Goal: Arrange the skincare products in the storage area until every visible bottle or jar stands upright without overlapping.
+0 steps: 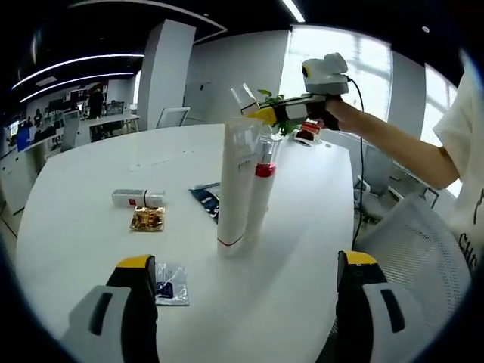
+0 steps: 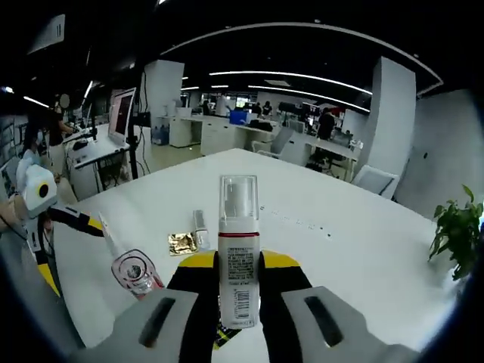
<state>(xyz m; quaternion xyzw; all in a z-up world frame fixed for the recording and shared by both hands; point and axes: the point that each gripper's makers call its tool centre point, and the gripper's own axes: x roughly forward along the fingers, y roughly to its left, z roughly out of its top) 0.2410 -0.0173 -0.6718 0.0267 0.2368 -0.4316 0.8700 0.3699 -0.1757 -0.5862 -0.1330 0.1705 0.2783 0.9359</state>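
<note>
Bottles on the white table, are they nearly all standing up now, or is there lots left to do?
Partly done. Two tall tubes already stand upright, close together, on the white table. The right gripper is shut on a pump bottle, held upright. The left gripper is open. Left: a small white tube lies flat beside a gold packet, and a clear packet lies flat too.

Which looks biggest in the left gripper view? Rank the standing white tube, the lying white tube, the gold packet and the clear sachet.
1. Standing white tube
2. Lying white tube
3. Gold packet and clear sachet: look alike, and the sachet lies nearer the camera, so unranked.
</note>
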